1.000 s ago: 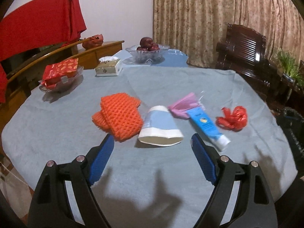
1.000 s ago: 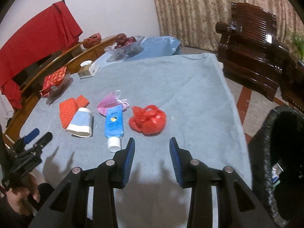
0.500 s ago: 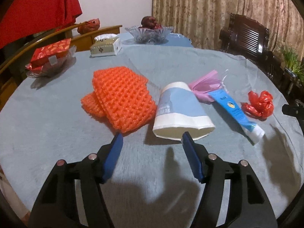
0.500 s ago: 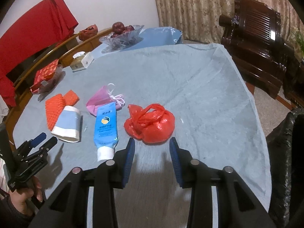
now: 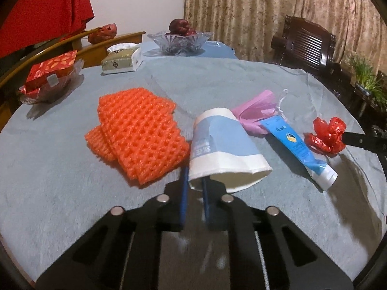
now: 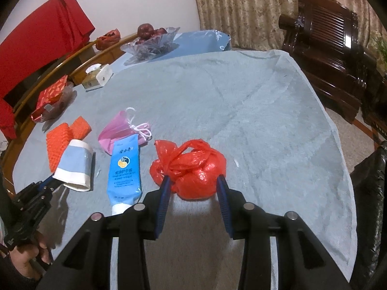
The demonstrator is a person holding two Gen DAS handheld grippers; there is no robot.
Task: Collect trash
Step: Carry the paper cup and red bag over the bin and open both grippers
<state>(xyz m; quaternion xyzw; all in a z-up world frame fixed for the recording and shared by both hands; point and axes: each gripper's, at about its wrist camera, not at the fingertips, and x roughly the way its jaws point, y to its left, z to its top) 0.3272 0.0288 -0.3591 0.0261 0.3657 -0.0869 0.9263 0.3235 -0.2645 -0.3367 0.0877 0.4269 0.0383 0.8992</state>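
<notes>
Trash in a row across the table [image 6: 241,91].
From left: foam net [image 5: 140,135], cup [image 5: 225,149] on its side, tube [image 5: 297,147] with mask [image 5: 256,111] behind it, bag [image 6: 193,169]; tissue box [image 5: 121,59] and bowl [image 5: 180,42] lie behind.

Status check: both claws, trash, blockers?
Left claw shut on paper cup rim. Right claw open, straddling red plastic bag. Hand cream tube beside bag, clear.
</notes>
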